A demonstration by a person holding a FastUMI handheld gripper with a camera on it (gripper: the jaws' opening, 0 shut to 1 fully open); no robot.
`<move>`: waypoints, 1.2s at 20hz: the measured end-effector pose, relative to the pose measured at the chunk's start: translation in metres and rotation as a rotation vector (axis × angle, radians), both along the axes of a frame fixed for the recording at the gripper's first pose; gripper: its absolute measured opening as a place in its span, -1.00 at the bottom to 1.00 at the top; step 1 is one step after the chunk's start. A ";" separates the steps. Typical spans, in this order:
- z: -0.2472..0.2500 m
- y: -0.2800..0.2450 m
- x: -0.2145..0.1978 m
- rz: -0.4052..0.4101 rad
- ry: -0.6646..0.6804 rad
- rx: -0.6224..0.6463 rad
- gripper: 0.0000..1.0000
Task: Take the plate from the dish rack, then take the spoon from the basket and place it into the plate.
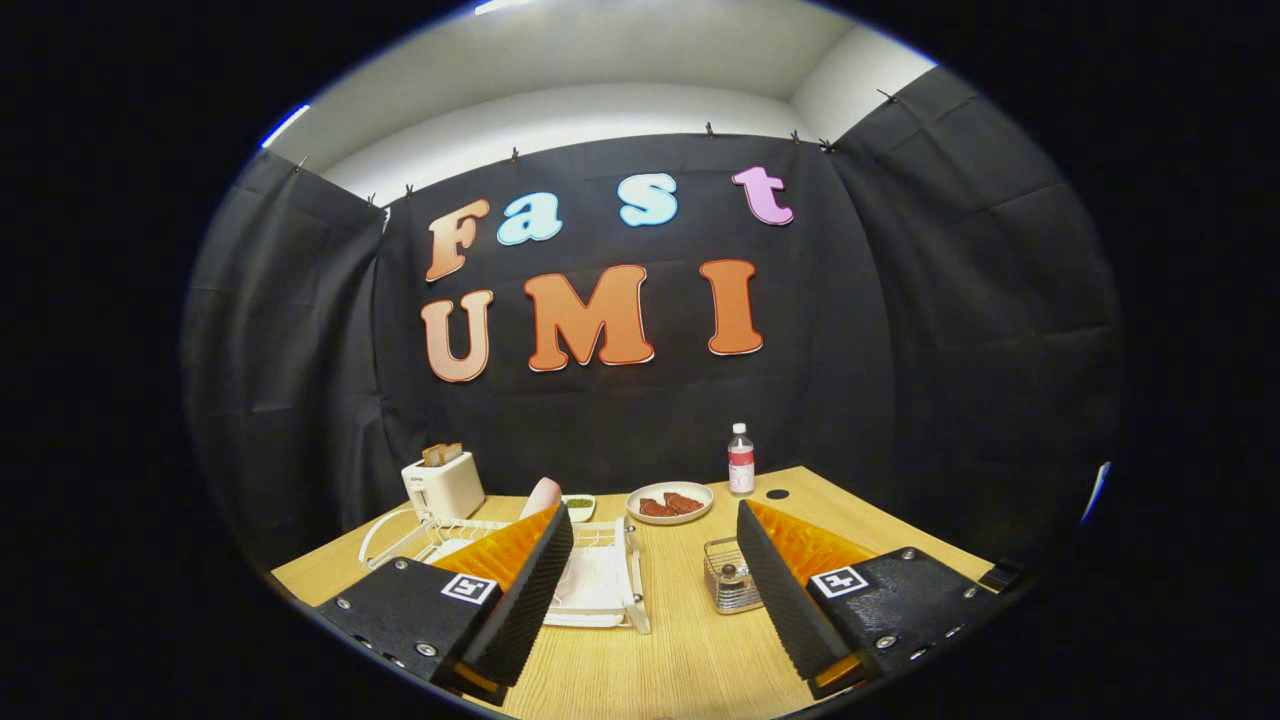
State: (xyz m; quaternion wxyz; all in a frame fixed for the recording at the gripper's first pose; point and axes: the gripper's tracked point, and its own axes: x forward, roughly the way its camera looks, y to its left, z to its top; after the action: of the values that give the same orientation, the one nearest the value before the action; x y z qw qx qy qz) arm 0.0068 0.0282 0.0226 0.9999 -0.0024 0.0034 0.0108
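No readable words or numbers on any object, water bottle (741,461) label far on the table (690,650) too small to read, square coded markers on the tool (655,590), fingers spread apart

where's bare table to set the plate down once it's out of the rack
Bare wood runs between the open gripper fingers, bordered by the dish rack on one side and the wire basket on the other. The table is also bare beyond the basket, near the bottle. It is crowded at the back: toaster, food plate.
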 end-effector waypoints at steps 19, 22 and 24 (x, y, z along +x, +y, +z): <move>-0.025 0.129 0.133 0.191 0.427 -0.054 0.96; -0.054 0.146 0.163 0.186 0.524 -0.027 0.96; -0.074 0.151 0.181 0.169 0.579 -0.023 0.96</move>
State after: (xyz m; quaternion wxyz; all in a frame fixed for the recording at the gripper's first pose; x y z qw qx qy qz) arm 0.1876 0.1797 -0.0518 0.9529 -0.0109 0.2882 0.0943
